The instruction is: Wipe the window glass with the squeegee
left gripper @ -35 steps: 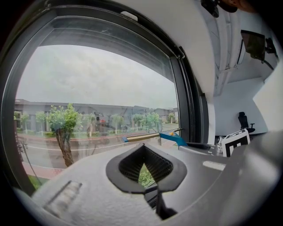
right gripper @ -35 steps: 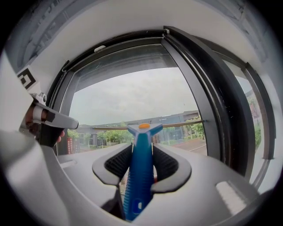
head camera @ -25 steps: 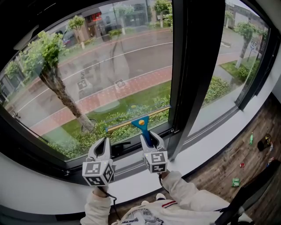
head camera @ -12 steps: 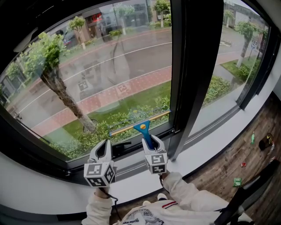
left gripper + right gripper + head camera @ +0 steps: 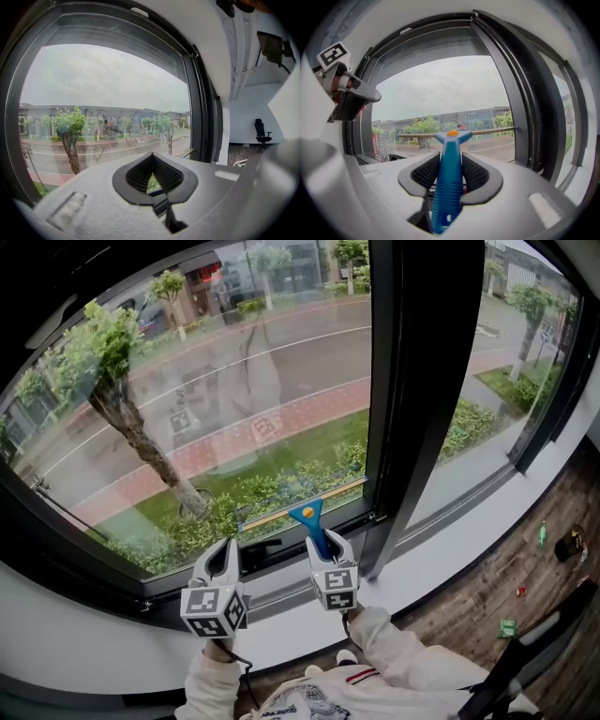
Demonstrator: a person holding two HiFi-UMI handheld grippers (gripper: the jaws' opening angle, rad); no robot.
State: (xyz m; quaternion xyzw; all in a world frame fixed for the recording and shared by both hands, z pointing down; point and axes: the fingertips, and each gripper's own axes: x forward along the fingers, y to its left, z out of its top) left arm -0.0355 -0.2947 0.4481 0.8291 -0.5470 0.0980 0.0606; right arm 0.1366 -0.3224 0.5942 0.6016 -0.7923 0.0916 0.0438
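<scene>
The squeegee [image 5: 314,529] has a blue handle with an orange dot and a long thin blade [image 5: 300,502] lying against the lower part of the window glass [image 5: 234,381]. My right gripper [image 5: 323,540] is shut on the handle, just above the bottom frame. The right gripper view shows the handle [image 5: 449,173] upright between the black pads, with the blade [image 5: 487,131] level across the glass. My left gripper [image 5: 225,546] hovers beside it on the left, shut and holding nothing. Its pads [image 5: 140,180] meet in the left gripper view. It also appears in the right gripper view as the left gripper [image 5: 347,93].
A wide black mullion [image 5: 412,381] stands right of the pane. A black latch [image 5: 258,549] sits on the bottom frame. Below runs a white sill [image 5: 450,540]. The wooden floor [image 5: 506,577] at right carries small scattered items. An office chair [image 5: 260,131] stands far off.
The squeegee and my right gripper have slid slightly down and right along the bottom of the glass. The left gripper has barely moved.
</scene>
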